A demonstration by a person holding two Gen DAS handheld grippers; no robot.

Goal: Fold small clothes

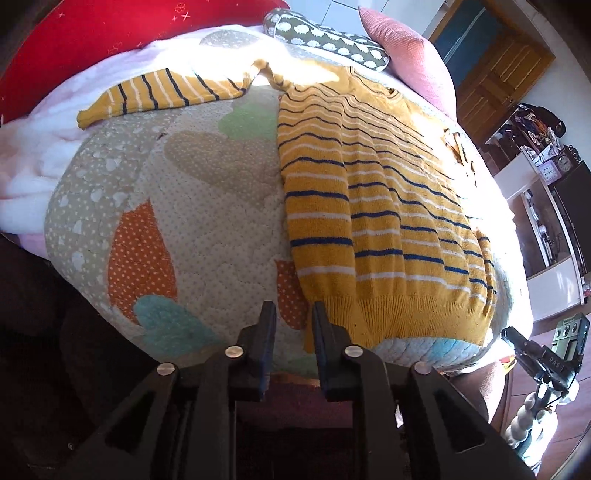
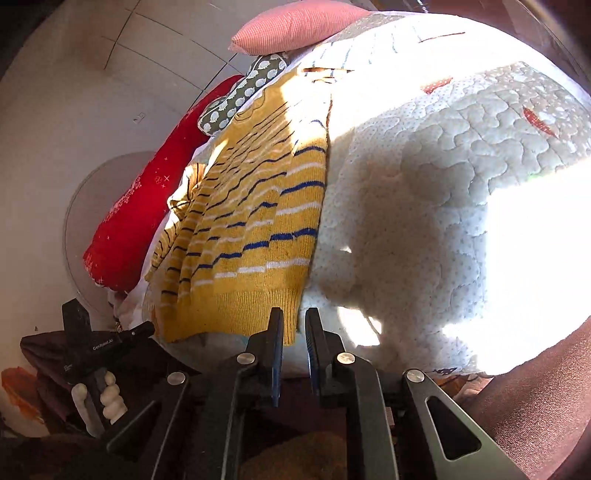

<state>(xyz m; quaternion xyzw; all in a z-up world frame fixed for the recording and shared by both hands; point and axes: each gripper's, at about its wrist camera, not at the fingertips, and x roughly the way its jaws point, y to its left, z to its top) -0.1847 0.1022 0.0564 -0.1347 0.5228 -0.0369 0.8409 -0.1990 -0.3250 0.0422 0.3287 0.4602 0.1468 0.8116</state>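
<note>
Quilted cover (image 1: 207, 229), red pillow (image 1: 92, 40), pink cushion (image 2: 295, 26), perhaps clock (image 1: 563, 162).

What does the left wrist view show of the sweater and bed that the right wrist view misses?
Only the left wrist view shows the sweater's outstretched sleeve and the quilt's orange patch. Only the right wrist view shows the sunlit bare quilt beside the sweater's folded edge. Both share the striped yellow sweater, the pink pillow, the red cushion, and an open claw at the ribbed hem: left claw, right claw.
</note>
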